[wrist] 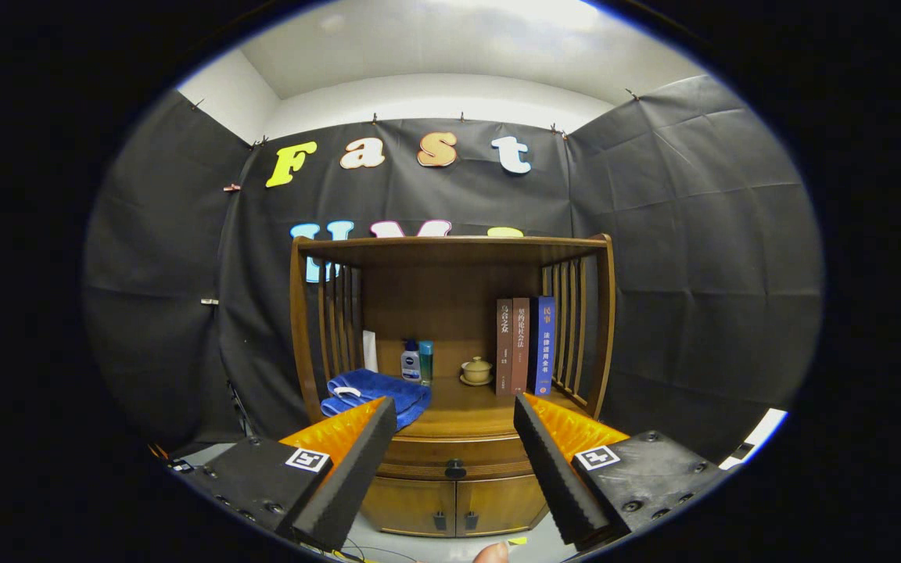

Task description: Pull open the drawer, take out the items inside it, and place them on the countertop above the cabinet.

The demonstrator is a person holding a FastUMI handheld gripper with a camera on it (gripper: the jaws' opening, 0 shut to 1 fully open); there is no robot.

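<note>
Two-finger black-padded gripper (454, 446) with orange backing is hovering level, its fingers spread wide and grasping nothing. Beyond and between them, the shut wooden drawer with small dark knob (455, 468) is sitting under the brown wooden cabinet countertop (466, 410). A folded blue towel (376, 391) is lying past the left finger.

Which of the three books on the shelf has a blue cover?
The blue book is the outermost, beside the cabinet's slatted side; the two brown books stand between it and the lidded cup. The gripper is open, short of the drawer knob.
</note>
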